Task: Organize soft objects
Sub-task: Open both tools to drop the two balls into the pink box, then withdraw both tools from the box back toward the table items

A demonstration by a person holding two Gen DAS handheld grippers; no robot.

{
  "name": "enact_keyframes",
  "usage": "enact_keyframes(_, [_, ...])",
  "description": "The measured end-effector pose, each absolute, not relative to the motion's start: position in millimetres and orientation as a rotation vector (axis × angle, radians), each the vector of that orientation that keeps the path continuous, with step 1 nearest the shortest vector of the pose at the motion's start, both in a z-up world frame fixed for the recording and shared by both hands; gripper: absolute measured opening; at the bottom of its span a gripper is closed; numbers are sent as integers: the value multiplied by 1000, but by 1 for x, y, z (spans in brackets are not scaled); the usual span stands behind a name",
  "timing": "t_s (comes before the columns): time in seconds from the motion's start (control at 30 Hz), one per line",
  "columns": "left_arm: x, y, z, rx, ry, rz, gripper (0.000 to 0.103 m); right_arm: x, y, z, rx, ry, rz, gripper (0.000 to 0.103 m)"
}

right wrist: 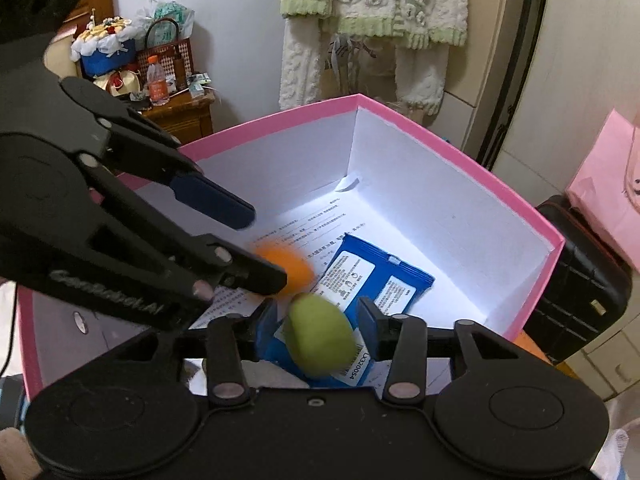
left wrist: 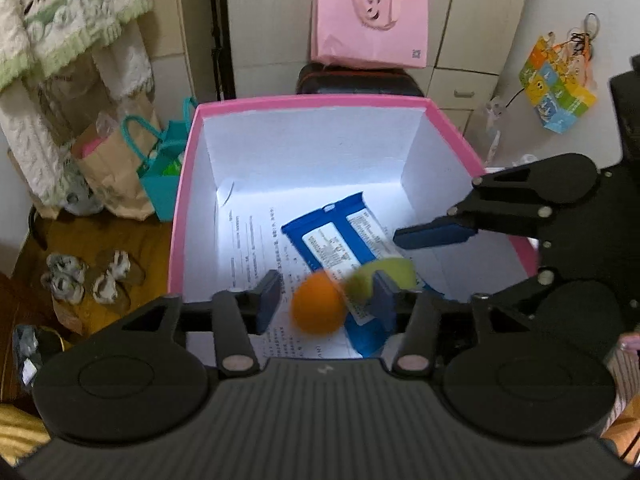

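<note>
A pink box [left wrist: 312,99] with white inner walls fills both views, its rim [right wrist: 460,156] below both grippers. On its floor a blue wipes packet [left wrist: 340,236] [right wrist: 380,280] lies on a printed sheet [left wrist: 256,248]. My left gripper [left wrist: 326,300] is open over the box. A blurred orange ball [left wrist: 318,304] [right wrist: 290,268] hangs loose between its pads, clear of the right one. My right gripper [right wrist: 316,320] is open too, with a blurred green ball [right wrist: 322,338] [left wrist: 380,276] between its pads. One right finger [left wrist: 436,233] reaches in from the right.
Behind the box stands a black suitcase [left wrist: 360,80] [right wrist: 580,280] with a pink paper bag [left wrist: 368,20] on it. A teal bag [left wrist: 160,176] and slippers [left wrist: 88,280] sit on the floor at left. Fleece clothes [right wrist: 372,12] hang on the wall, beside a cluttered wooden nightstand [right wrist: 180,116].
</note>
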State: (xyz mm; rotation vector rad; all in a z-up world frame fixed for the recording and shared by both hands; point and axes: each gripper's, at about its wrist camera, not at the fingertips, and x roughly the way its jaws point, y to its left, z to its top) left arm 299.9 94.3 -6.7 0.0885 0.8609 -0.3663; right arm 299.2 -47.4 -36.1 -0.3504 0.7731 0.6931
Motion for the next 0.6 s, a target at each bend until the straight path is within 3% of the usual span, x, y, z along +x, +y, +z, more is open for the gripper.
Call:
enact_keyframes(0.13, [278,95,8,137,781,-352,64,285,-58,-26,-323,731,680,58])
enact_keyframes(0.6, [178,98,51,193,698,-461,67,188,-127,20,-147,631,660,58])
